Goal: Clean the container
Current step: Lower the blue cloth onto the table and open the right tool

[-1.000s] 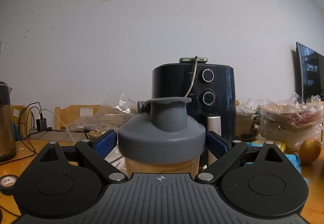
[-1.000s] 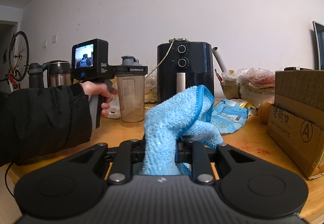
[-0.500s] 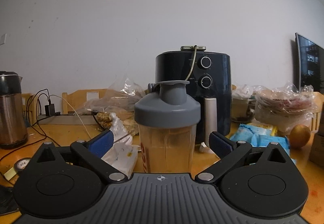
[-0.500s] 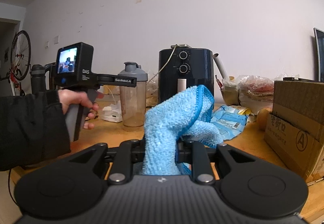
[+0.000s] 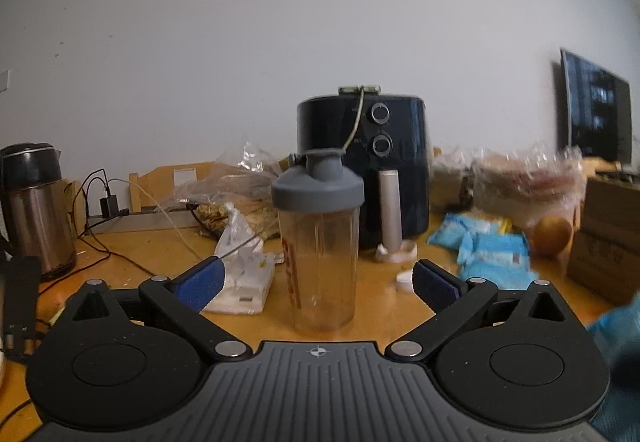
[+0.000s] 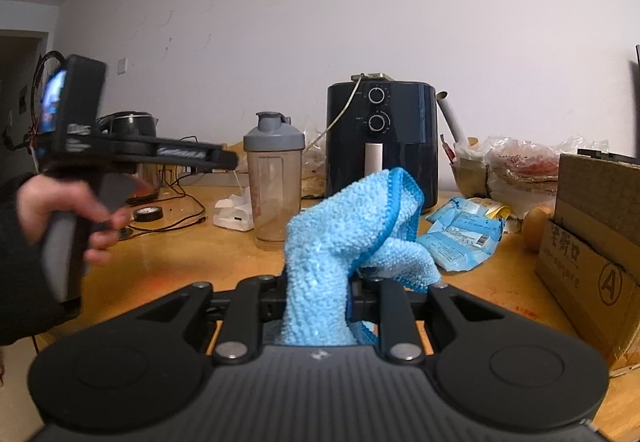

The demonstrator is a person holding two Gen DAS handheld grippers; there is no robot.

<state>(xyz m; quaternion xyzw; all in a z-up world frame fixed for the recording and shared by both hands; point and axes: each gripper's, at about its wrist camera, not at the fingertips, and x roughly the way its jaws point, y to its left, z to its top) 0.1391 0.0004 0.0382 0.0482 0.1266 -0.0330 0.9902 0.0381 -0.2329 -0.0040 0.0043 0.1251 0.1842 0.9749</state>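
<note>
The shaker bottle stands free before the air fryer; left gripper gapes empty, right gripper pinches the blue cloth (one-handed wiping could topple it).

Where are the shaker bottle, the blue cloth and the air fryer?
shaker bottle (image 5: 318,266), left wrist view, on its clear body.
blue cloth (image 6: 332,242), right wrist view, on its upright fold.
air fryer (image 6: 404,122), right wrist view, on its dark front.

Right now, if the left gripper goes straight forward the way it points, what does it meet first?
Most likely the shaker bottle, standing upright centred ahead of the open left gripper. The black air fryer stands behind it.
</note>
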